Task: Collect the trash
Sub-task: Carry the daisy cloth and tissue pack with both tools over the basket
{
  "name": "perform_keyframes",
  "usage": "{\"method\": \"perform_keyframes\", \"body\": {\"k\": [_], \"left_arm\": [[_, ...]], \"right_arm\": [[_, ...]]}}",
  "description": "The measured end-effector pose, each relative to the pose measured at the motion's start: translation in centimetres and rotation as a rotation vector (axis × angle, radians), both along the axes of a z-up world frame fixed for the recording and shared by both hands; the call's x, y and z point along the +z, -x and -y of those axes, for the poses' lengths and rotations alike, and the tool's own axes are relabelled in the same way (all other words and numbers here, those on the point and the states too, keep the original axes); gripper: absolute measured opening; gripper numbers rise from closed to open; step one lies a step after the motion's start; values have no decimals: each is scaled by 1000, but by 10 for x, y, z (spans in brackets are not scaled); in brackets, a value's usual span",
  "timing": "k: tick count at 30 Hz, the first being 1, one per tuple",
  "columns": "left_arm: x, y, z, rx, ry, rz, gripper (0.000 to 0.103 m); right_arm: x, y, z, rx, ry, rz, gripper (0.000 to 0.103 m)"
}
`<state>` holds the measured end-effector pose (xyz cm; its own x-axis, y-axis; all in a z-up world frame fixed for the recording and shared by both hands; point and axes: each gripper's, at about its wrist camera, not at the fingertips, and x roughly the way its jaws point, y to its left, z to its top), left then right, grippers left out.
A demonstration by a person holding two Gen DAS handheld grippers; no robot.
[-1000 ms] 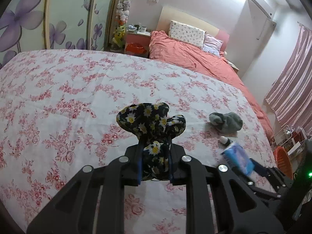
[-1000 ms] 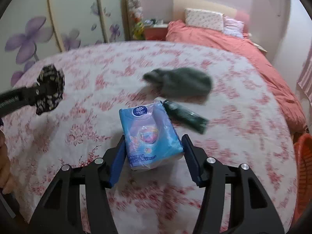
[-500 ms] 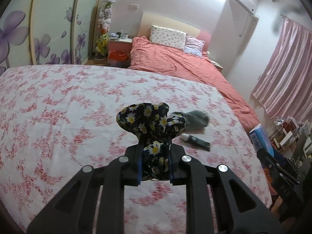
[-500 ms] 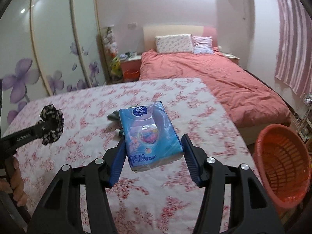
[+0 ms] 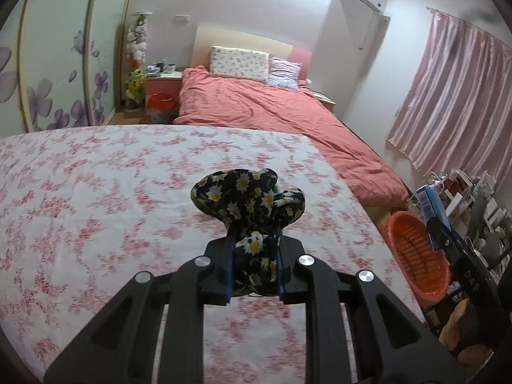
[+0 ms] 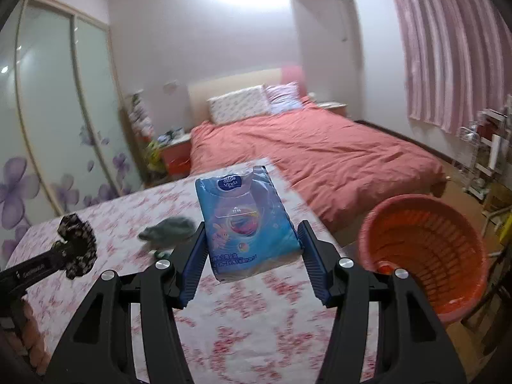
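The blue tissue pack (image 6: pixel 248 224), printed with a Vinda logo, sits clamped between the two blue-padded fingers (image 6: pixel 193 265) of the right claw (image 6: pixel 252 264), held up in the air above the near edge of the floral-covered surface (image 6: pixel 243 326), with its long side pointing forward. In the left wrist view the same pack (image 5: pixel 430 204) shows at the far right, raised above the orange basket (image 5: pixel 412 252). The black daisy-print scrunchie (image 5: pixel 248 203) is pinched in the left claw (image 5: pixel 254 267), its bunched loops spreading out above the closed fingertips while a fold of it hangs down between them; it too is held above the floral sheet (image 5: pixel 96 198). From the right wrist view the scrunchie (image 6: pixel 76 246) appears at the left, at the tip of the other tool. On the sheet behind the pack lies a grey, blurred lump of cloth (image 6: pixel 168 232), with a small dark object (image 6: pixel 161 253) just in front of it, too blurred to name. The orange basket (image 6: pixel 425 252), a slatted plastic tub, stands on the floor just beside the right corner of the floral surface. Beyond it is a bed with a salmon-red duvet (image 6: pixel 320 156) and two pillows (image 6: pixel 238 107), pink curtains (image 6: pixel 448 44) at the right, and sliding wardrobe doors with purple flowers (image 6: pixel 19 188) at the left.
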<state>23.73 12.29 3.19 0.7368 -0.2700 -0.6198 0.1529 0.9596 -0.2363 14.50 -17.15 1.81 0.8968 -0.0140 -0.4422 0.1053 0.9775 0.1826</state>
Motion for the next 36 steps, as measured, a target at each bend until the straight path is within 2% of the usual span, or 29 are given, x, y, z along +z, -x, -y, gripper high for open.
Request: {"method": "perform_keyframes", "body": {"k": [7,13,21,27,36], "left_arm": [[10,3,43,-85,5,24,20],[17,4,96,-187,21,41,20],[16,5,187,-362,49,39,21],[8,8,242,-462,61,29,21],[-1,8,282,-528,65,24,22]], "right_arm": [[3,15,35,-128,3,56,56],[4,28,63,-257,33,108,56],[-6,37,116,-387,15,95,56],[-13,43,143,-444,-20,89,56],[-23,52,171,-493,-84,95,56]]}}
